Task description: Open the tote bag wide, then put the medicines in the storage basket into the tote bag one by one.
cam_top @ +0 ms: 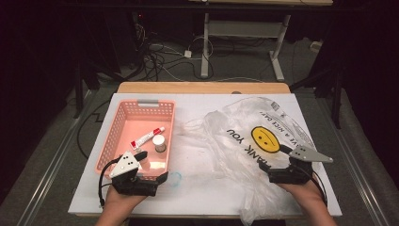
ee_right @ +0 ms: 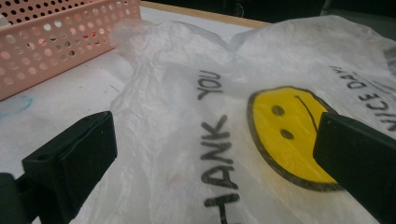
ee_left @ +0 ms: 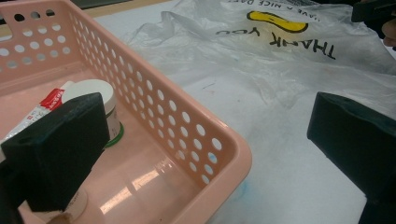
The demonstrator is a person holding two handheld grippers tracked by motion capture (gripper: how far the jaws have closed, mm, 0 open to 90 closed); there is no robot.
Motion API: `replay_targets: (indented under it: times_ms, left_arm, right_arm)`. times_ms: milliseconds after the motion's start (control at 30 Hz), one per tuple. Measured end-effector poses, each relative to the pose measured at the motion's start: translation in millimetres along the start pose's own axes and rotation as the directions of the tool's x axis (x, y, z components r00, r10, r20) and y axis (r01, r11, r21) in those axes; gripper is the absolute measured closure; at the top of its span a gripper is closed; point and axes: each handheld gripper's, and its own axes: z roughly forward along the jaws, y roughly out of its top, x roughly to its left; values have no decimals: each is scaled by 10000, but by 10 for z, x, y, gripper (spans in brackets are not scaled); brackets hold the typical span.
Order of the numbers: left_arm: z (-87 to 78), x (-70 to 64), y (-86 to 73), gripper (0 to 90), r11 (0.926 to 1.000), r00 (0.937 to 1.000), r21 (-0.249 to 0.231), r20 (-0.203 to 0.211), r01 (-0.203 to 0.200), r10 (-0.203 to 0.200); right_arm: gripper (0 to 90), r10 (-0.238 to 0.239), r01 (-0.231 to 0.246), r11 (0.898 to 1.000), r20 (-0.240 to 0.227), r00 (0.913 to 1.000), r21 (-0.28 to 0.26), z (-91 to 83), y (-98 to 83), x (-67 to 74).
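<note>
A pink perforated basket [cam_top: 109,141] stands at the left of the white table top. A red and white tube [cam_top: 147,138] and a small white-lidded jar [cam_top: 159,142] lie inside it. My left gripper [cam_top: 153,166] is open and straddles the basket's near right corner [ee_left: 187,116], one jaw inside by the jar [ee_left: 100,91] and one outside over the table. A clear plastic bag [cam_top: 235,136] with a yellow smiley face [ee_right: 285,126] and "THANK YOU" lies spread at the right. My right gripper [cam_top: 276,162] hovers open over the bag [ee_right: 187,93], nothing between its jaws.
A cream container [ee_left: 74,205] sits partly hidden under my left jaw in the basket. A faint blue stain [cam_top: 175,178] marks the white top [cam_top: 197,188] by the basket's corner. A wooden table edge [cam_top: 202,87] runs along the back; cables and desk legs lie beyond.
</note>
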Motion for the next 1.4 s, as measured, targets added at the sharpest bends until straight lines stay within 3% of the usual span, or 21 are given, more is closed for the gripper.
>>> replay_targets:
  times_ms: [200,333,567,767,967,1167,1267,1333,1400]
  left_arm:
    - [5,-4,8,0,9994,9994,-20,-19,339,-339]
    - [9,-7,12,0,9995,9995,14,-73,309,-309]
    - [7,28,5,0,9992,9991,-17,-99,401,-401]
    - [-12,37,-19,0,9990,9989,-47,-182,434,-435]
    - [-4,-4,-21,0,9994,9993,-20,-99,360,-360]
    - [-11,-14,-30,0,9995,9995,-32,-2,309,-309]
    - [-43,-23,-56,0,9995,9995,1,-48,304,-304]
    - [-63,-37,-59,0,9994,9994,-42,-37,342,-342]
    - [-87,-67,-72,0,9992,9992,-85,-117,382,-383]
  right_arm:
    - [2,-332,332,9994,-50,9994,-30,165,144,141]
    - [2,-358,356,9993,-148,9992,-126,295,235,205]
    - [16,-352,356,9992,-227,9991,156,579,354,201]
    - [55,-425,435,9988,-468,9980,220,581,350,285]
    - [147,-482,531,9975,-1002,9938,468,568,317,326]
    - [210,-650,810,9923,-1613,9848,942,618,266,417]
    - [163,-696,914,9895,-1852,9802,1117,643,213,464]
    - [109,-784,1143,9808,-2175,9729,1579,669,193,499]
    - [103,-864,1265,9762,-2191,9719,1759,658,199,512]
